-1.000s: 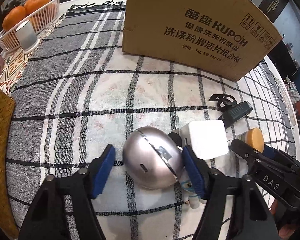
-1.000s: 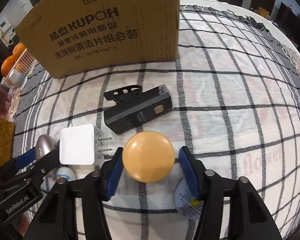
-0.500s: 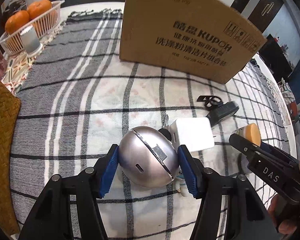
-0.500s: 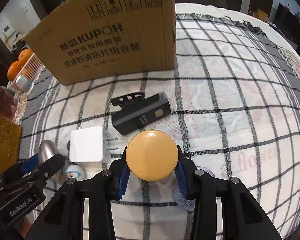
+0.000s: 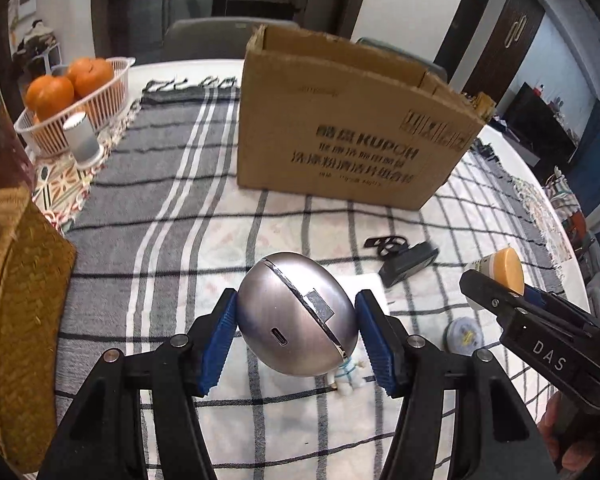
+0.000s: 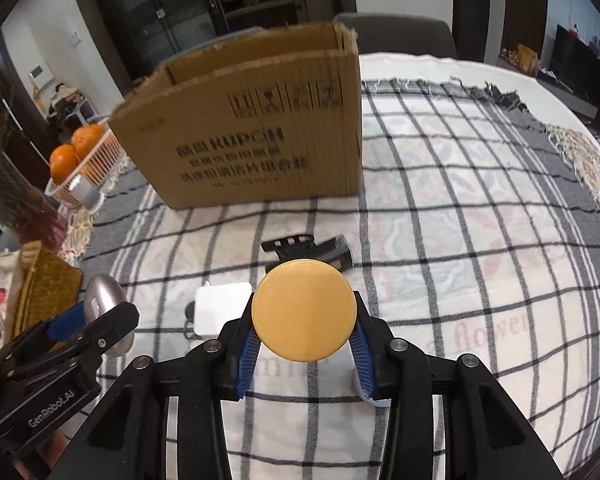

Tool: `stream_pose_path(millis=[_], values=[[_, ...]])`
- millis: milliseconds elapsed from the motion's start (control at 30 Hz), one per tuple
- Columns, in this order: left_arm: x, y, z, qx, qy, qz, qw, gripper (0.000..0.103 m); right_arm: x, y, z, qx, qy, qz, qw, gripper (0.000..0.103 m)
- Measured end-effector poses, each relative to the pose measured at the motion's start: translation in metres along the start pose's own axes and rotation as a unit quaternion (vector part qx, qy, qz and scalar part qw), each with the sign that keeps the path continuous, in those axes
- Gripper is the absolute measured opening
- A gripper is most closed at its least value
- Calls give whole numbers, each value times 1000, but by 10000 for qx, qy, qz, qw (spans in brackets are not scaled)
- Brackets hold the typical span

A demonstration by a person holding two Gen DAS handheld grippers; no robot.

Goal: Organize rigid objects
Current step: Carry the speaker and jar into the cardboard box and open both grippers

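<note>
In front of the cardboard box (image 5: 352, 136), the left gripper (image 5: 296, 334) clamps a silver egg-shaped case (image 5: 296, 314) above the cloth, and the right gripper (image 6: 304, 344) pinches an orange-capped jar (image 6: 304, 310) — both lifted. The smooth, rounded metal case could squirt from the blue pads (image 5: 374, 334) if tilted over the box rim. Below lies a checked tablecloth (image 6: 480, 216); a basket of oranges (image 5: 76, 108) sits left of the box.
</note>
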State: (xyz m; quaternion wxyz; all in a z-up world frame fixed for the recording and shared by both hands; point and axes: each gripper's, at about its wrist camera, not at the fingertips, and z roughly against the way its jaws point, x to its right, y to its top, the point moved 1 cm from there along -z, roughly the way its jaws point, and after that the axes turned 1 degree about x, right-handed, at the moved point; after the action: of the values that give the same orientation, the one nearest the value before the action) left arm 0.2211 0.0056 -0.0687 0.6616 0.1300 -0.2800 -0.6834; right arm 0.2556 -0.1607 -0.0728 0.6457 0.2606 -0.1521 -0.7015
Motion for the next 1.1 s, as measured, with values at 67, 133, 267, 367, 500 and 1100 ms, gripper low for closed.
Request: stream_pose_path(millis=[67, 133, 267, 367, 500, 1100], values=[[3, 3, 6, 80, -48, -31, 10000, 59, -1, 3, 8, 119, 26, 4, 9999, 41], [7, 7, 14, 181, -103, -67, 9998, 59, -2, 6, 16, 227, 92, -5, 9997, 41], [12, 14, 27, 365, -175, -137, 9991, 59, -3, 11, 31, 420, 207, -14, 9989, 41], [16, 20, 36, 497, -221, -185, 9983, 59, -3, 16, 42, 553, 279, -18, 9981, 41], [20, 29, 45, 635, -274, -245, 9973, 59, -4, 22, 53, 732, 328, -23, 9968, 41], [34, 80, 66, 1084, -311, -513, 9923, 59, -5, 64, 82, 1287, 438, 29, 9907, 41]])
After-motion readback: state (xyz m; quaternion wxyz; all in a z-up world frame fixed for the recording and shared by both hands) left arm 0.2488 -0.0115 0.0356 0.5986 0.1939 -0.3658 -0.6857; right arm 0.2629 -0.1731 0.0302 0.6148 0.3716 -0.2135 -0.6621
